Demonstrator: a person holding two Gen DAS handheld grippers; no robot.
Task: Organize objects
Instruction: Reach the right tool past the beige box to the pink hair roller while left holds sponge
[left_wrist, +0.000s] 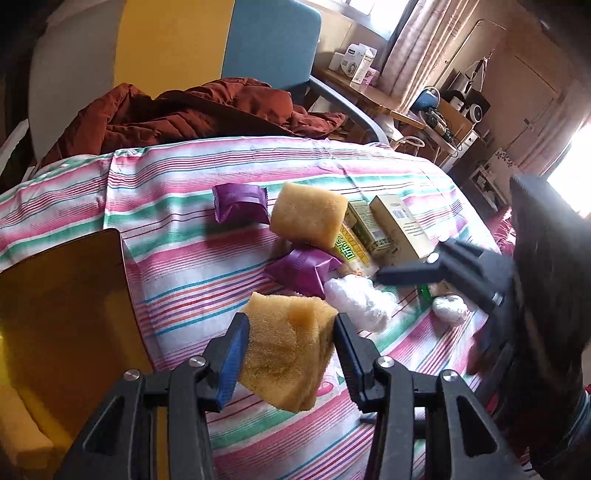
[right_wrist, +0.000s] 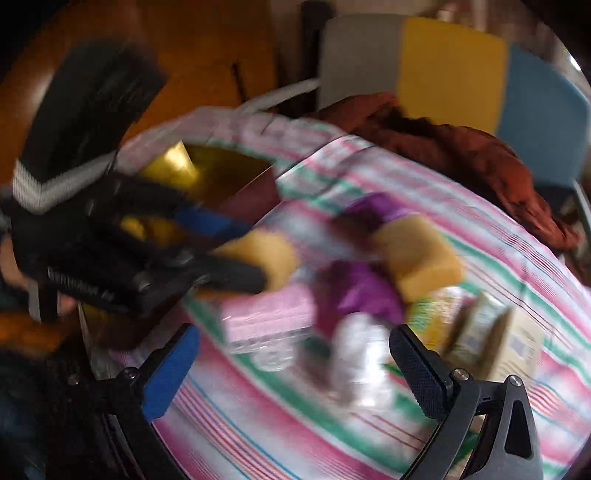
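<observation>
My left tool is clamped on a sponge, lifted near the bed's left edge beside the box. My right tool stands apart, empty. Most items remain unsorted mid-bed: second sponge, purple packets, cartons.

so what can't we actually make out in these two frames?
- Right wrist view: motion blur smears the pile; the print on the boxes is unreadable.
- Left wrist view: the amber container is cut off by the left edge; its contents are unclear.
- Left wrist view: the right gripper hides the green item beneath it.
- Left gripper grips a sponge; its underside is hidden.
</observation>
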